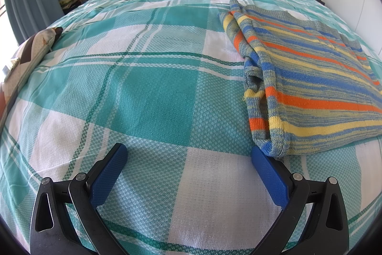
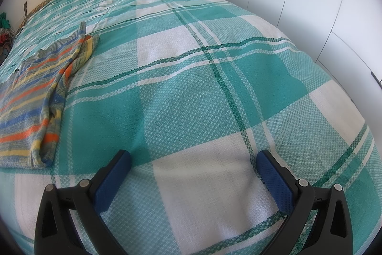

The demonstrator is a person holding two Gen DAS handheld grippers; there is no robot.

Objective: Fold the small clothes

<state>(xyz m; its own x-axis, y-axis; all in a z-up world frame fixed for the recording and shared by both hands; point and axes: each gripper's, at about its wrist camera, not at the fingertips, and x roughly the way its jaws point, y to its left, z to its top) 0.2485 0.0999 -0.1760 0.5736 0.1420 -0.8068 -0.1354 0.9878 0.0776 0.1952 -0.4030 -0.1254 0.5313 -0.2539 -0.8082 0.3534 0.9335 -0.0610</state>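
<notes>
While the striped knit sweater (image 1: 310, 78) lies folded on the plaid bedspread (image 1: 148, 88), you hold the left gripper (image 1: 189, 159) and right gripper (image 2: 193, 163) wide open, empty, flanking it, apparently between folds.

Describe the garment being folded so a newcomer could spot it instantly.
Start at the bed under its teal-and-white checked cover. The striped knit sweater lies folded on it, between the two open grippers. It is the only orange, blue, yellow and grey striped item on the bed.
</notes>
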